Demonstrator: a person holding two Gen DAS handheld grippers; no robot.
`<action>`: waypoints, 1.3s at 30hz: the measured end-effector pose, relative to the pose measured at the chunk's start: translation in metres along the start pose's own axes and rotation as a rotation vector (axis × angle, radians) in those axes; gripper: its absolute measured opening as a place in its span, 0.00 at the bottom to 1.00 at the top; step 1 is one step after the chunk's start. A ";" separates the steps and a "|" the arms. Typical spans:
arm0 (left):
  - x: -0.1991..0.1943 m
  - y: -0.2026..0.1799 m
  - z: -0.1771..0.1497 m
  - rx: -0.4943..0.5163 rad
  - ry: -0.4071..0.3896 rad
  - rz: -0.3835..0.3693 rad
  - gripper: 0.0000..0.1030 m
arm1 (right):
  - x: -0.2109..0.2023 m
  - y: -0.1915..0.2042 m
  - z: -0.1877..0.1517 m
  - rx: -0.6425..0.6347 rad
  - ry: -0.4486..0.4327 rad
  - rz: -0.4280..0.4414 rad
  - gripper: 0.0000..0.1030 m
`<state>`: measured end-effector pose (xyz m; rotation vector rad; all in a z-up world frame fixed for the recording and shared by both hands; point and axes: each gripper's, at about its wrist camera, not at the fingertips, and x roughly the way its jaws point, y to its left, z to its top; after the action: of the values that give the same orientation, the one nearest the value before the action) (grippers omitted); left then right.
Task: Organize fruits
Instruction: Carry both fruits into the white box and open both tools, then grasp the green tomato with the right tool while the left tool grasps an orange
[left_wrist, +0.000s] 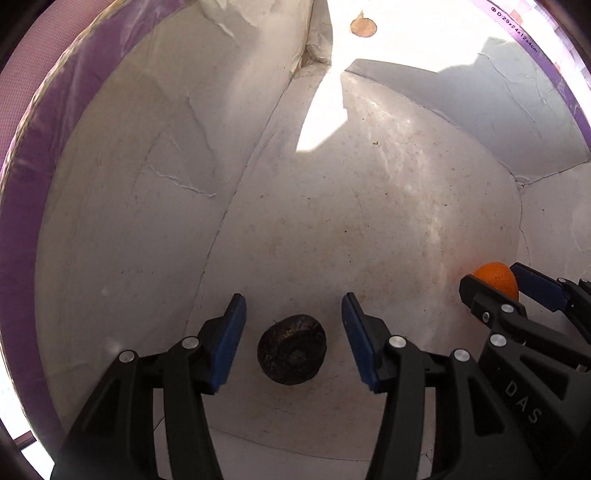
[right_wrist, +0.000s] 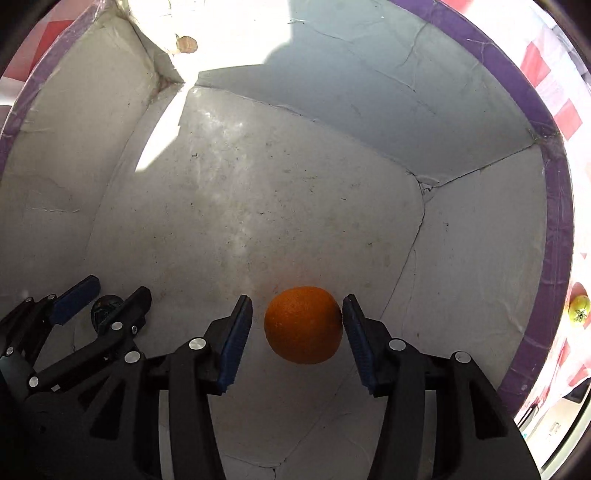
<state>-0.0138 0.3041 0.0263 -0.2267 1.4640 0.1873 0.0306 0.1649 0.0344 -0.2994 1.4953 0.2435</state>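
Inside the white-lined box (right_wrist: 461, 258) with its purple rim, both grippers point down at the floor, each with 1 fruit between its jaws. Between the blue pads of the left gripper (left_wrist: 293, 339) a dark, round, wrinkled fruit (left_wrist: 291, 349) sits on the box floor, with clear gaps on both sides, so those jaws are parted and grip nothing. An orange (right_wrist: 303, 325) lies between the pads of the right gripper (right_wrist: 297, 332): a gap shows on its left side, while the right pad looks to be touching or just grazing the peel, so this reads as a loose, released hold, not a clamp. Both fruits seem already set down, well apart from each other, the dark one towards the left wall and the orange nearer the right corner. Neither fruit has a marked long axis; both are roundish and centred in their jaws, so the likely next move is straight up and out. The risk lies with the orange, which could roll if that right pad drags on it. Outside the rim, on a chequered cloth, a greenish fruit (right_wrist: 579, 314) waits nearest the right gripper.
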 end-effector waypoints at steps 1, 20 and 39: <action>-0.002 0.001 -0.002 -0.002 -0.006 -0.011 0.53 | -0.002 -0.002 -0.002 0.002 -0.008 0.003 0.49; -0.175 -0.001 -0.036 -0.115 -0.764 0.097 0.98 | -0.142 -0.070 -0.045 0.091 -0.601 0.232 0.78; -0.147 -0.305 -0.035 0.217 -0.627 -0.018 0.98 | -0.096 -0.332 -0.120 0.607 -0.719 0.047 0.85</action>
<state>0.0177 0.0027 0.1808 0.0026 0.8486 0.0718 0.0251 -0.1855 0.1393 0.2939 0.8029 -0.0753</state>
